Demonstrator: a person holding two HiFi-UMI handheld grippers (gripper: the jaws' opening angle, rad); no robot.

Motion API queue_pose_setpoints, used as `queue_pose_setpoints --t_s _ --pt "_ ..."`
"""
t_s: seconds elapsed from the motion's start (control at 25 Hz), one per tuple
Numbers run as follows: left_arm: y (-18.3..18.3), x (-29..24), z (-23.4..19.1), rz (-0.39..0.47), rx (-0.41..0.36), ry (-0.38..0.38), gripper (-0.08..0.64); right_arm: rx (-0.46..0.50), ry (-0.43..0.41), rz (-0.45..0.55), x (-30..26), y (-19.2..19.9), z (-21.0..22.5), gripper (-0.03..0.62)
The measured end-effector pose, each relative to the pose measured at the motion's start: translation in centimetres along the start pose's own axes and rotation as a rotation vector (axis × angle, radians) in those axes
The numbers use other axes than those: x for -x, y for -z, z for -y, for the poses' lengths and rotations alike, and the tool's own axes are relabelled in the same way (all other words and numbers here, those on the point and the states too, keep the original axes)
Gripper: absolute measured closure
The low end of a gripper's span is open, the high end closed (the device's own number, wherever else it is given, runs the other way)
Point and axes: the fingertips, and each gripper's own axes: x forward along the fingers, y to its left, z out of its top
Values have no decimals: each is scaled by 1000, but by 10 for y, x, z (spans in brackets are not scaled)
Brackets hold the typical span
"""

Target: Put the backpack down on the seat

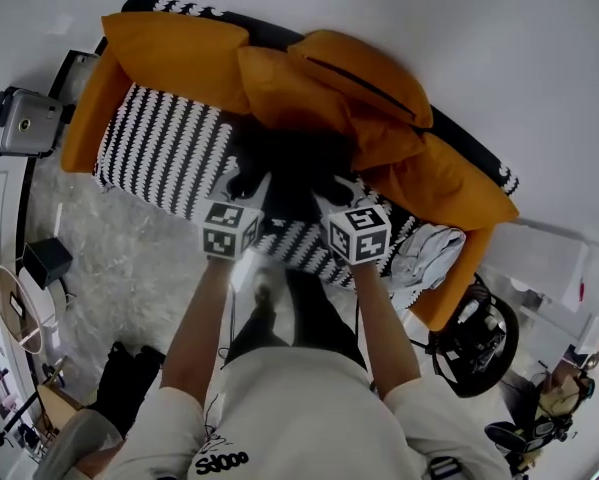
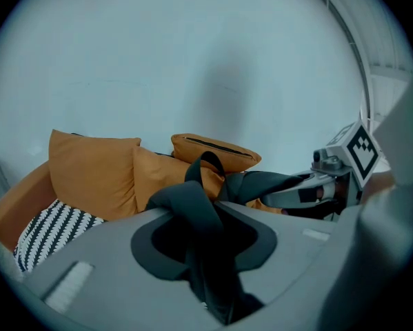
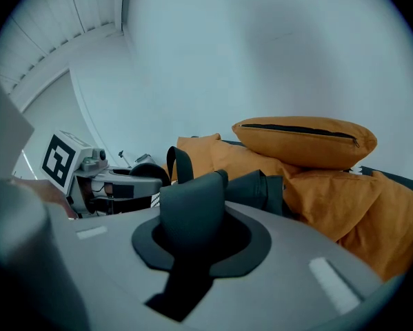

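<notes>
The black backpack (image 1: pixel 291 173) lies on the black-and-white patterned sofa seat (image 1: pixel 159 153), against the orange cushions (image 1: pixel 184 53). My left gripper (image 1: pixel 241 196) and right gripper (image 1: pixel 344 198) reach side by side to its near edge, their marker cubes on top. In the left gripper view a twisted black shoulder strap (image 2: pixel 192 209) runs loosely through the left gripper (image 2: pixel 207 261). In the right gripper view a broad padded strap (image 3: pixel 191 205) stands in the gap of the right gripper (image 3: pixel 192 257). Both sets of jaws stand slightly apart round the straps.
A white cloth (image 1: pixel 429 250) lies on the seat's right end. An orange armrest (image 1: pixel 89 103) closes the left end. A camera on a stand (image 1: pixel 24 123) is left of the sofa, a black box (image 1: pixel 47 261) on the marble floor, a round black device (image 1: pixel 474 338) at right.
</notes>
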Motion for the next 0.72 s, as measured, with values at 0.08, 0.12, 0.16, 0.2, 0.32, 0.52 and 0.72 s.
queue_pose_setpoints --t_s 0.08,0.12,0.16,0.2,0.32,0.52,0.72 --pt "4 1 0 -5 7 -4 443 2 -2 -8 -1 2 -3 513" --pt "6 1 0 -9 10 -5 431 2 -3 -13 -2 4 -4 501" --pt "8 1 0 -13 12 -5 421 1 -4 -18 -2 6 -4 485" --pt "11 2 0 -19 15 -5 414 0 -4 -23 -2 8 -5 470" --pt "20 3 -3 -38 23 -11 390 -1 -3 -36 -2 12 -7 425" --pt "34 7 -3 -65 32 -23 349 6 6 -34 -1 16 -13 400" --pt "46 15 -9 -79 51 -36 313 -2 6 -39 1 21 -18 355"
